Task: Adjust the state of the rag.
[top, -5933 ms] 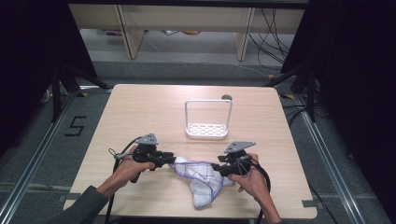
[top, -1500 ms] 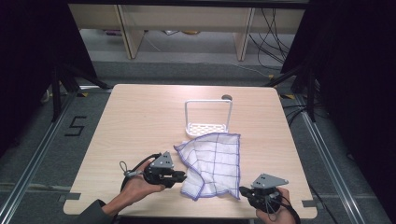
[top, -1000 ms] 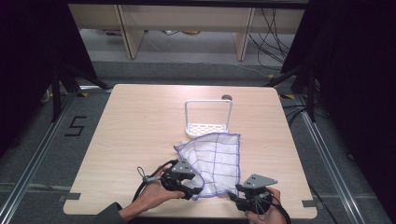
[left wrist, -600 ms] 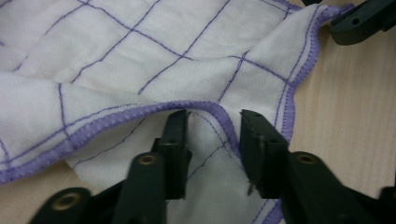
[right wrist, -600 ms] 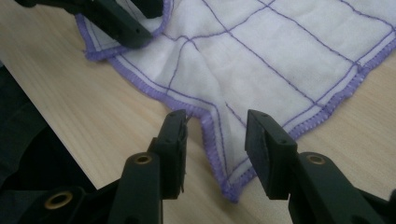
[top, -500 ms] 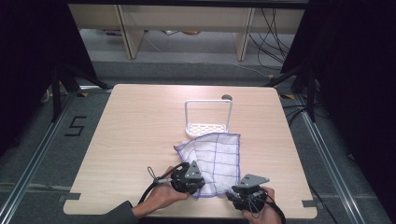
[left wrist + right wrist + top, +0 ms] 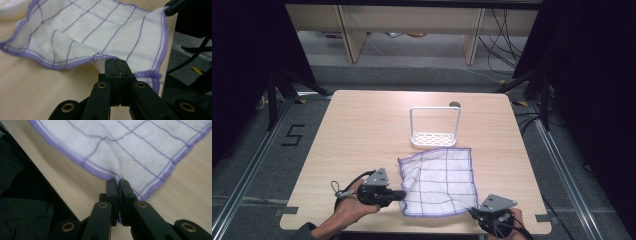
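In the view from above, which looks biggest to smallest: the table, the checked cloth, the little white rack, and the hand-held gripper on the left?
1. Table, by far the largest.
2. Checked cloth.
3 and 4. White rack and left gripper look about alike; the gripper is nearer the camera and partly covered by the hand, so I would not rank them.

White rack [image 7: 435, 134] upright on wooden table [image 7: 362, 135] — behind it, small dark hole [image 7: 455, 104]
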The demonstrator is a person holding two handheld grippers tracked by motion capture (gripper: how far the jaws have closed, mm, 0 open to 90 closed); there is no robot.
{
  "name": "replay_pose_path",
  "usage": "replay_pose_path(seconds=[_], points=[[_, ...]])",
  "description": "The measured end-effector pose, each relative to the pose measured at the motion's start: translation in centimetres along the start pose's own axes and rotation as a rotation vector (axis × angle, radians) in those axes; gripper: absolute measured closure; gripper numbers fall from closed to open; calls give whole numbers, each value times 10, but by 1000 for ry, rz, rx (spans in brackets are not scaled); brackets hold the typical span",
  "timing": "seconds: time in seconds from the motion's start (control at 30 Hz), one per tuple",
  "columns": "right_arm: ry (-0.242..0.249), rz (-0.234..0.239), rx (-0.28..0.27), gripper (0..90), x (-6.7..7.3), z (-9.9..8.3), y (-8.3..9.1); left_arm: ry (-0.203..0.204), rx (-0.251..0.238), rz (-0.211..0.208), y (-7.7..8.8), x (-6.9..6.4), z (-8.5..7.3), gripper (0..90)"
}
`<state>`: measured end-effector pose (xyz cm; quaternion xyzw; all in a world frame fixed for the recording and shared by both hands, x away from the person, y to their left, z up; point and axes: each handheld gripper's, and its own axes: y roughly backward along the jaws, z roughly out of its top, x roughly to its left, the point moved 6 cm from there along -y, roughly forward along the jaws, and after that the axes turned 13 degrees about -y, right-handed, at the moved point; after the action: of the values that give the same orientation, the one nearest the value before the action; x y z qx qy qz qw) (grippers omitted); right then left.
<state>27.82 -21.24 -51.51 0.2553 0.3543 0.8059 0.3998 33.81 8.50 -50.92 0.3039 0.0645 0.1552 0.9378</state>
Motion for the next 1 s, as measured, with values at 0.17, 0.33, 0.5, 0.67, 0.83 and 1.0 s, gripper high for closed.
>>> replay_pose_path(seconds=[0.17, 0.33, 0.5, 0.67, 0.83, 1.0], points=[[24, 9, 4, 884, 3, -11, 8, 68, 11, -95, 2, -21, -25, 880], [17, 24, 64, 860, 11, -28, -4, 51, 80, -85, -8, -24, -43, 861], [-48, 50, 87, 601, 13, -30, -8, 66, 119, -24, 1, -7, -54, 787], [-70, 59, -9, 470, 6, -8, 5, 115, 80, 29, 19, 6, -54, 594], [-70, 3, -92, 467, -21, 29, 3, 109, 35, 130, 23, 37, -31, 488], [-94, -28, -144, 482, -51, 65, -15, 131, 28, 201, 12, 79, -18, 442]])
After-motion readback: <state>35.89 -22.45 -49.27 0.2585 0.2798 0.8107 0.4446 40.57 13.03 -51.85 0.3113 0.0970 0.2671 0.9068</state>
